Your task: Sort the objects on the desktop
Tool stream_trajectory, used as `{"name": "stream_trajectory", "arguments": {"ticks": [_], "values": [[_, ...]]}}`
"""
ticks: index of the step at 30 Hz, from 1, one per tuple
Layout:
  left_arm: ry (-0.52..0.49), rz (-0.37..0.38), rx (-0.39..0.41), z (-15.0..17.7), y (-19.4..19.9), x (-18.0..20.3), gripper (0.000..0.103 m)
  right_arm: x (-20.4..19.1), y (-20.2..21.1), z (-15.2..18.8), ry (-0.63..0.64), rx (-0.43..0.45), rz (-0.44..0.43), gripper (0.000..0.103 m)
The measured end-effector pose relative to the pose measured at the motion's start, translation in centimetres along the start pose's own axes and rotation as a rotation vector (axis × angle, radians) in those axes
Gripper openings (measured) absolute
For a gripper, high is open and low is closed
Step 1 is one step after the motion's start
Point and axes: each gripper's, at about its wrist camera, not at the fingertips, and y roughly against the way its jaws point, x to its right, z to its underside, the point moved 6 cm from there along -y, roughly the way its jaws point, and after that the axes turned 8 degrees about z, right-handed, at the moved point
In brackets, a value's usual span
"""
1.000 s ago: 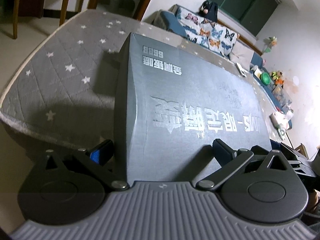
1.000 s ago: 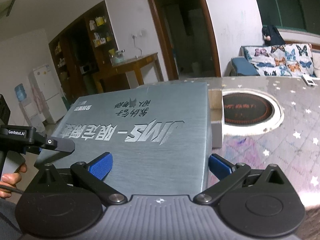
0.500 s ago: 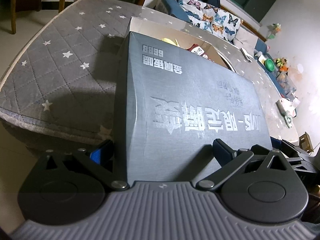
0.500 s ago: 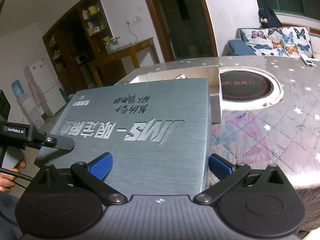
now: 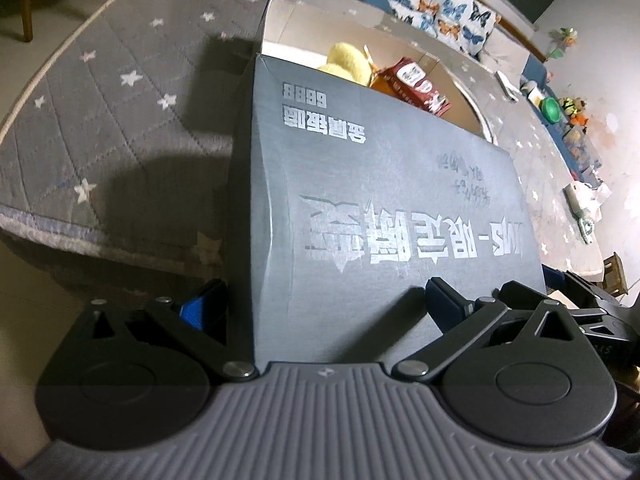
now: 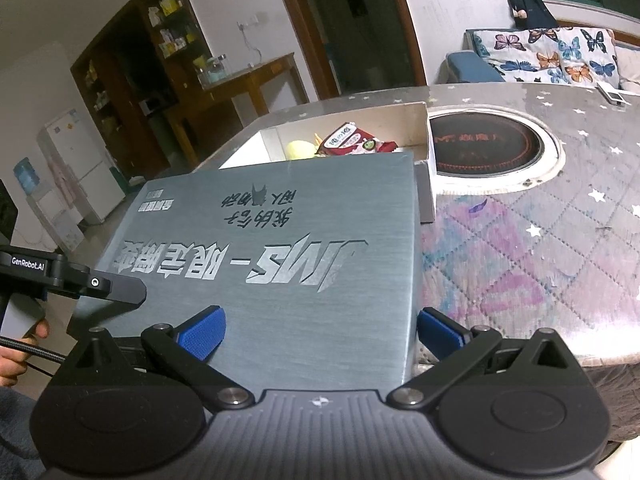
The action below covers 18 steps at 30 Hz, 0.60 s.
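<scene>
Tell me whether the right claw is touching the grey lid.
Touching: the right wrist view shows the right claw with both blue pads pressed against the grey lid.

A flat grey lid (image 5: 384, 208) with silver printed lettering is held tilted, its far edge raised over an open cardboard box (image 6: 424, 128). The box is seen standing on the star-patterned table cover, just beside the round inset hob. Inside the box, a yellow soft item (image 5: 347, 62) and a red snack packet (image 6: 352, 142) are observed lying side by side, touching. The near part of the box is hidden by the lid.
</scene>
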Motion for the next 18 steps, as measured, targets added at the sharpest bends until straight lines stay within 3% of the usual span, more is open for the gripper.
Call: {"name": "stream_trajectory", "arguments": {"ticks": [18], "values": [[0.068, 0.017, -0.112, -0.6, -2.0, -1.1, 0.103, 0.0, -1.1, -0.5, 0.012, -0.050, 0.014, 0.103]]}}
